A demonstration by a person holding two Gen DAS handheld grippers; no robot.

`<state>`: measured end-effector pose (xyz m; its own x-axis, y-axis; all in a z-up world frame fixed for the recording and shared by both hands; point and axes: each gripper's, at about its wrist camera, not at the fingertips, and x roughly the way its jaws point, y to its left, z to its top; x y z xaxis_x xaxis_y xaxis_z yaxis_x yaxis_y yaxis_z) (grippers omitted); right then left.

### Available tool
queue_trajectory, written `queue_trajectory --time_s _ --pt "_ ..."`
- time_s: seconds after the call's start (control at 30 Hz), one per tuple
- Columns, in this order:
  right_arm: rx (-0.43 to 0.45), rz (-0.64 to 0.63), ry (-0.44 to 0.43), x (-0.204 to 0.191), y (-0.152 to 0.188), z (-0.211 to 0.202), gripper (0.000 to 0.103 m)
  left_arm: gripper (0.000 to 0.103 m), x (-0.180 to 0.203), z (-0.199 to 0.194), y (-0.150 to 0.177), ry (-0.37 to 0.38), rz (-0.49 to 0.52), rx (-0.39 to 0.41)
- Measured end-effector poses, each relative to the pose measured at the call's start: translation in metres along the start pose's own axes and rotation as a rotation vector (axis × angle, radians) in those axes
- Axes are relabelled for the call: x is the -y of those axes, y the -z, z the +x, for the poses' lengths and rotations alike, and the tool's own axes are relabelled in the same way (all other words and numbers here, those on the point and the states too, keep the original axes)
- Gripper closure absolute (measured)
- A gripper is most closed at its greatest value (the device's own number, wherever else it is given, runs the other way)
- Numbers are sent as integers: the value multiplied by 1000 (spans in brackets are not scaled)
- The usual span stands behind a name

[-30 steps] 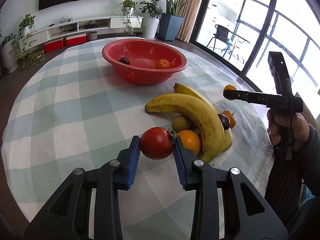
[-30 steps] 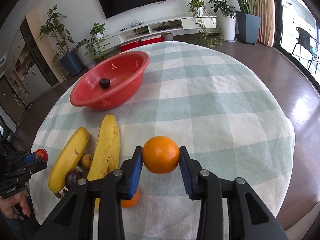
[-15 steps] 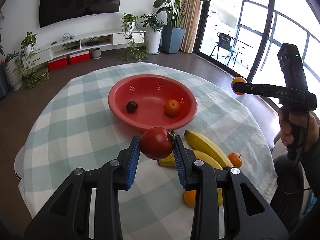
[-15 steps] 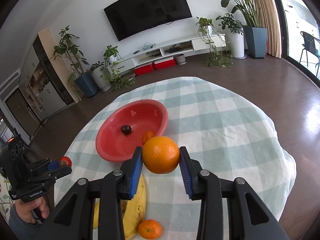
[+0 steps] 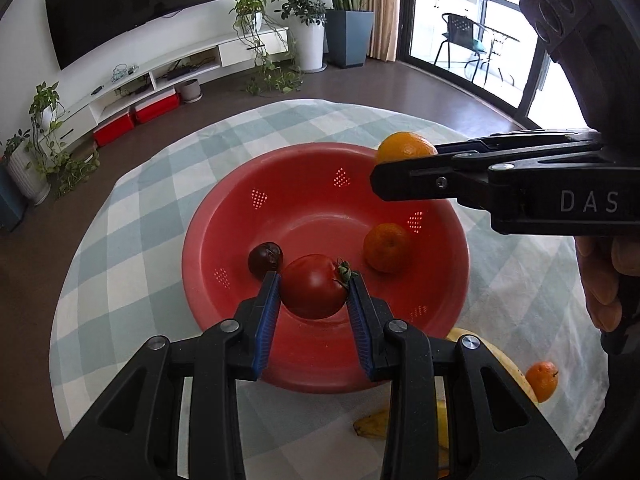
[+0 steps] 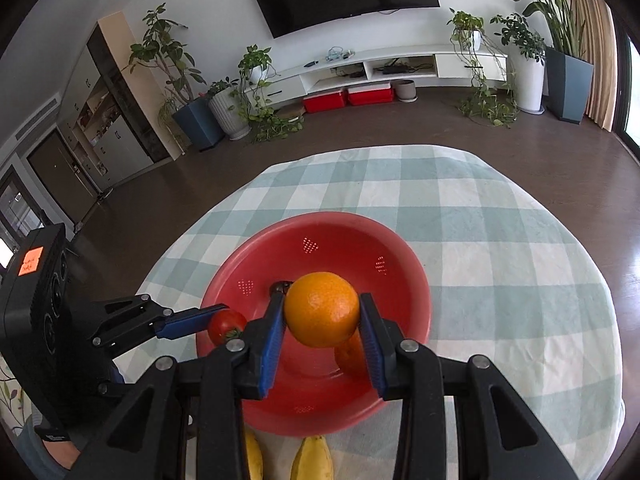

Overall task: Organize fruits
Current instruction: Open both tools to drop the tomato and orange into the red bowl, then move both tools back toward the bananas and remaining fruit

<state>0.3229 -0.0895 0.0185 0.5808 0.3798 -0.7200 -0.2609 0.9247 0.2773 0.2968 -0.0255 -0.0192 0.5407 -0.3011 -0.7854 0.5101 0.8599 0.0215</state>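
Note:
My left gripper (image 5: 313, 292) is shut on a red tomato (image 5: 313, 286) and holds it above the near side of the red bowl (image 5: 224, 216). My right gripper (image 6: 322, 316) is shut on an orange (image 6: 322, 309) and holds it above the same bowl (image 6: 404, 256); it shows in the left wrist view above the bowl's far right rim, with the orange (image 5: 404, 146) in it. In the bowl lie a dark plum (image 5: 265, 257) and a small orange (image 5: 386, 246). In the right wrist view the left gripper holds the tomato (image 6: 225, 325) over the bowl's left edge.
The bowl stands on a round table with a green-and-white checked cloth (image 5: 132, 240). Bananas (image 5: 512, 376) and a small orange (image 5: 541, 380) lie on the cloth near the bowl's front right. Banana tips (image 6: 312, 458) show below the bowl. Floor surrounds the table.
Both grippers have moved forward over the bowl with their fruit still held. The bowl now lies right under the tomato and the orange.

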Motion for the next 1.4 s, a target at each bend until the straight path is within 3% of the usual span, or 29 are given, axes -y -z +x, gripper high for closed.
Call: queue_trajectory --time_s 0.4,0.9,0.93,1.03,1.07,1.23,1.4 --pt "-122 -31 47 2 1 57 64 71 -4 44 4 -1 21 -64" --pt "-131 -140 149 -9 5 68 64 70 -5 53 0 -1 16 -75" --pt "-131 -143 152 -9 5 68 64 67 -5 53 -1 1 14 -75" --pt "-129 -140 152 -9 5 68 63 41 -3 52 -2 -12 23 -63" --pt "-128 -139 151 -9 5 67 63 37 -2 52 -3 -14 31 -62" --pt "-121 -132 148 -8 5 60 62 35 -3 52 -2 -20 29 -62" --pt "-37 -101 119 -10 3 22 46 26 -6 34 2 -35 13 -36"
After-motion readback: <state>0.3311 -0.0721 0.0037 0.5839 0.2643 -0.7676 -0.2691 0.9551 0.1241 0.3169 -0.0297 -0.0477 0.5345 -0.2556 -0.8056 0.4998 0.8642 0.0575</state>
